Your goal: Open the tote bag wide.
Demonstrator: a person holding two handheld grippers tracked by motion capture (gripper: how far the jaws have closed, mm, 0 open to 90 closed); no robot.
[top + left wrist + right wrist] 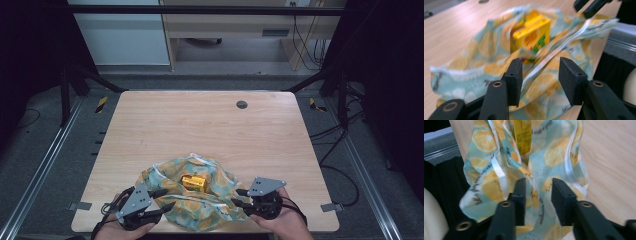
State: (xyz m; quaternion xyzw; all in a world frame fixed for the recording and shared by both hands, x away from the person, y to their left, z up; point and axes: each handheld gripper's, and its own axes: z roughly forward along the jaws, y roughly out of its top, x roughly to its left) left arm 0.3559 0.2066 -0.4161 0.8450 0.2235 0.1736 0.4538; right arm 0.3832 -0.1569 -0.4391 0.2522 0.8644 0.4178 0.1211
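Observation:
A pale blue cloth printed with orange slices (220, 186) lies crumpled near the table's front edge. On its middle sits a small yellow carton (194, 183). My left gripper (170, 197) is at the cloth's left edge and my right gripper (235, 196) at its right edge, both pointing inward. In the left gripper view the gripper (541, 72) stands open over the cloth (474, 67), the carton (531, 35) beyond it. In the right gripper view the gripper (538, 192) is open, a fold of cloth (486, 182) lies in the gap unpressed, and the carton (522, 137) is ahead.
The wooden table (200, 125) has a dark cable grommet (241, 104) at the back right. Metal rails run along both sides on the floor. A desk and loose cables stand beyond the table's far edge.

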